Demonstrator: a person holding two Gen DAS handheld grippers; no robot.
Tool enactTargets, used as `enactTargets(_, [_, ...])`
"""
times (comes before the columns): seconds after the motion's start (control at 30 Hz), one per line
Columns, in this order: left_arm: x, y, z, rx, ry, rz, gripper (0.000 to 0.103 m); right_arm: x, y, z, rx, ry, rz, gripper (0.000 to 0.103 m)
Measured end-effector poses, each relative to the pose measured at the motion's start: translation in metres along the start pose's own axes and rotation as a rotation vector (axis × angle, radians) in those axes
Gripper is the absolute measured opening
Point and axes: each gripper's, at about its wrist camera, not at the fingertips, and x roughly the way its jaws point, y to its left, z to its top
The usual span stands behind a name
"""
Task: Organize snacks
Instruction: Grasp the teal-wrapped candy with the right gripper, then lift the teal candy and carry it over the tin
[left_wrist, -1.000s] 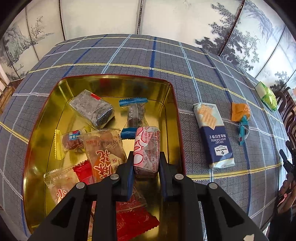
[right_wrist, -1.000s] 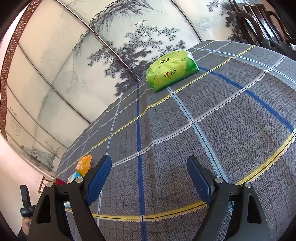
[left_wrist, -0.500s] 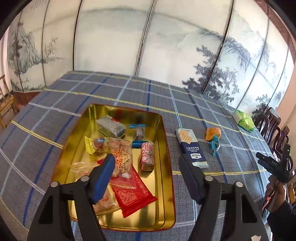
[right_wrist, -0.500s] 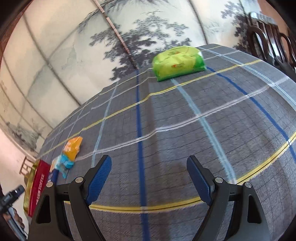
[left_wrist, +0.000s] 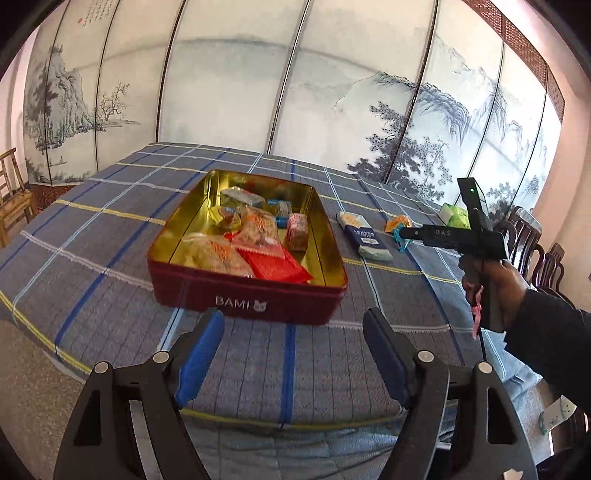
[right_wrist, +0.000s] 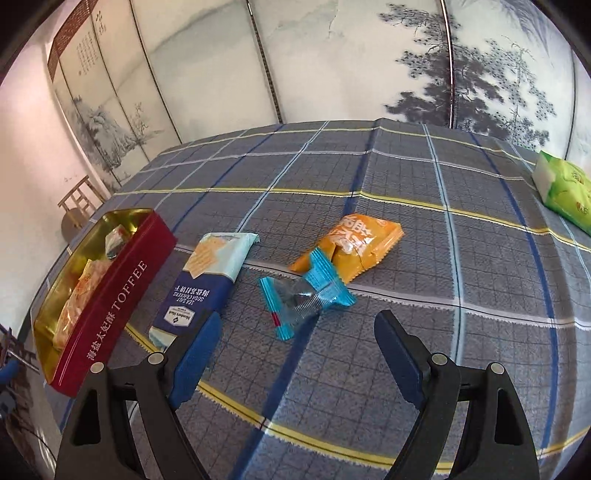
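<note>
left hand-held gripper: just opened, empty | right hand-held gripper: spread | right-only: tin "TOFFEE" side

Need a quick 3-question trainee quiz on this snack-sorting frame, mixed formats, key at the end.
1. True or false: the orange snack bag already lies inside the red tin.
2. Which packet lies nearest the tin on the tablecloth? A) soda cracker pack B) green packet C) blue-ended candy
3. Fill in: both the left tongs and the right tongs are ____ and hold nothing.

Key: 1 false; 2 A; 3 open.
</note>
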Motion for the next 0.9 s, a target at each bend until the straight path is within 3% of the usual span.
enactTargets(0.2, [-0.001, 0.007, -0.021, -0.018, 0.039, -0.019, 0.074, 0.019, 0.007, 0.016, -0.001, 0.005, -0.034, 0.080])
enactTargets(0.33, [-0.002, 0.005, -0.020, -0.022, 0.033, -0.028, 0.074, 0.032, 0.016, 0.014, -0.036, 0.029, -0.075, 0.043])
enactTargets(0.43, [-0.004, 0.003, -0.021, -0.024, 0.029, -0.029, 0.074, 0.028, 0.018, 0.010, -0.046, 0.021, -0.100, 0.032])
enactTargets(0.5, [-0.003, 0.002, -0.022, -0.020, 0.034, -0.025, 0.074, 0.019, 0.016, 0.007, -0.031, 0.007, -0.105, 0.028])
enactTargets(0.9, [0.002, -0.028, -0.027, 0.049, 0.067, -0.045, 0.074, -0.042, 0.011, 0.003, -0.017, -0.102, -0.163, 0.026])
